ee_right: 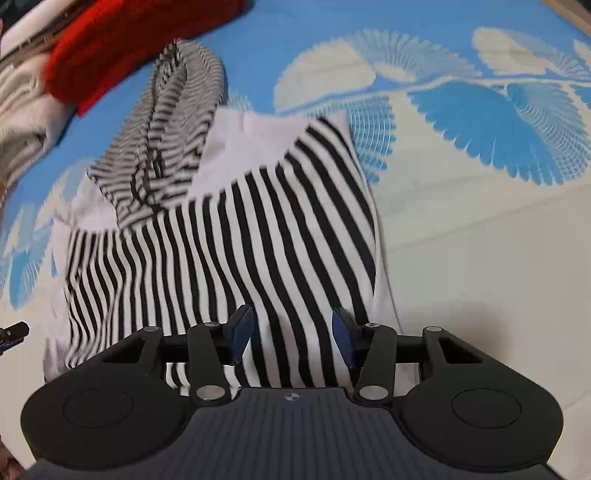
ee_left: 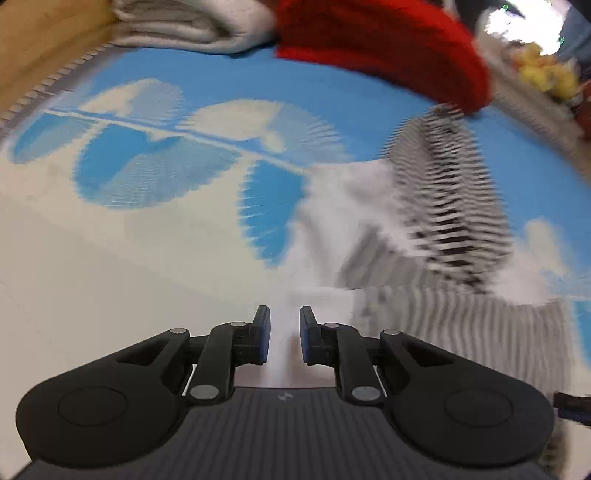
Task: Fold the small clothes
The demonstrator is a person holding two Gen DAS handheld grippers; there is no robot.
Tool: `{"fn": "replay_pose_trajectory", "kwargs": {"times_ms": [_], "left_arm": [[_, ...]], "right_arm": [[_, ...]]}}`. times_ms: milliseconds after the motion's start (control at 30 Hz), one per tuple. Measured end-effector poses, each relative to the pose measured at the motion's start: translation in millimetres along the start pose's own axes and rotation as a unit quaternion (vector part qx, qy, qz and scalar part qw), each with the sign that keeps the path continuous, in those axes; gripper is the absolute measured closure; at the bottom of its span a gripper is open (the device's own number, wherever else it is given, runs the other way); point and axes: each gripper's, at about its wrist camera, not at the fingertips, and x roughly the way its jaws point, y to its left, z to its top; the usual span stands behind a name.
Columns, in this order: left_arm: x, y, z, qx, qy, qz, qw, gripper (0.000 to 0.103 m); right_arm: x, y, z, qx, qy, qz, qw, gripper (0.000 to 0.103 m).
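A small black-and-white striped shirt (ee_right: 229, 236) lies on the blue-and-white patterned bedsheet (ee_right: 480, 122), its striped sleeve (ee_right: 177, 122) folded over the white upper part. My right gripper (ee_right: 291, 336) is open, low over the shirt's near hem, with striped cloth between the jaws. In the left wrist view the same shirt (ee_left: 443, 229) is blurred at right. My left gripper (ee_left: 284, 339) is open with a narrow gap, over the shirt's white left edge.
A red knitted garment (ee_left: 388, 48) lies at the far side of the sheet, also in the right wrist view (ee_right: 129, 40). Folded white towels (ee_left: 192, 26) sit beside it. A wooden edge (ee_left: 40, 48) borders the bed at far left.
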Motion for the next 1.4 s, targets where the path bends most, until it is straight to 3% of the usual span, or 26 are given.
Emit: {"fn": "replay_pose_trajectory", "kwargs": {"times_ms": [100,133,200,300,400,433,533,633,767,933,1133,1400], "left_arm": [[16,-7,-7,0.003,0.038,-0.071,0.9967,0.083],[27,-7,-12,0.004,0.065,-0.075,0.9951,0.083],[52,-1,-24,0.001,0.126,-0.041,0.9912,0.083],[46,2,-18,-0.008,0.113,-0.04,0.9928,0.083],[30,-8,-12,0.013,0.066,-0.054,0.9963,0.075],[33,-10,-13,0.014,0.069,-0.053,0.9961,0.073],[51,-13,-24,0.016,0.127,-0.029,0.9913,0.073],[35,-26,-14,0.042,0.08,-0.013,0.9958,0.073],[-7,-41,11,0.064,-0.009,-0.056,0.9963,0.073],[-7,-68,49,0.103,-0.054,-0.071,0.9907,0.074],[61,-109,119,0.135,-0.078,-0.069,0.9854,0.084],[185,-146,205,0.105,-0.059,-0.062,0.9908,0.085]], "right_arm": [[6,-2,-1,0.005,0.001,-0.008,1.0,0.051],[12,-5,-2,0.008,0.01,-0.013,1.0,0.051],[17,-8,-2,0.015,0.016,-0.015,1.0,0.052],[7,-2,1,0.012,0.006,-0.015,1.0,0.05],[7,-2,2,-0.005,0.004,-0.02,1.0,0.047],[13,-8,2,0.004,0.016,-0.022,1.0,0.048],[13,-13,3,0.021,0.019,-0.018,0.999,0.048],[-2,-8,7,0.02,0.001,-0.009,1.0,0.048],[-19,0,16,-0.017,-0.037,-0.02,0.999,0.048],[-30,0,26,-0.062,-0.074,-0.06,0.994,0.048],[-40,-1,31,-0.116,-0.106,-0.091,0.983,0.048],[-35,-27,34,-0.143,-0.102,-0.139,0.975,0.048]]}}
